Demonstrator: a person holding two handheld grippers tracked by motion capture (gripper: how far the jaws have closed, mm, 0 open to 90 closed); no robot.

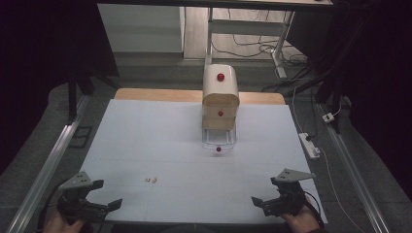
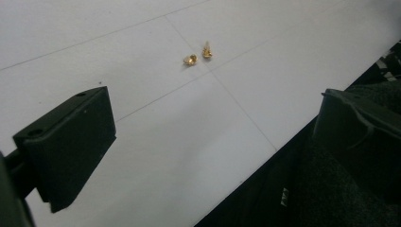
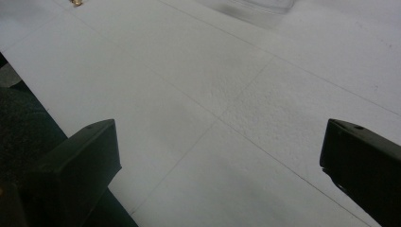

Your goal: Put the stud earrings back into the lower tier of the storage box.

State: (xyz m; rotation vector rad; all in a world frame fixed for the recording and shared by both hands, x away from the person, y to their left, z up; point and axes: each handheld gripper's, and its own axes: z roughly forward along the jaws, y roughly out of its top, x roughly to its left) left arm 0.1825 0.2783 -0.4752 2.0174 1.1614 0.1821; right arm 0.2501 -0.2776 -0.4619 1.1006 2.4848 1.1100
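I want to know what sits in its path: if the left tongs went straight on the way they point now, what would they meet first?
Most likely the two small gold pieces on the white table cover; the left tongs are open and nothing else lies between. Depth is hard to judge.

The white counter [image 1: 145,136] is carrying a cream drawer cabinet [image 1: 220,104] toward its far edge; two small gold pieces [image 1: 151,180] are lying well nearer than the cabinet, to its left.
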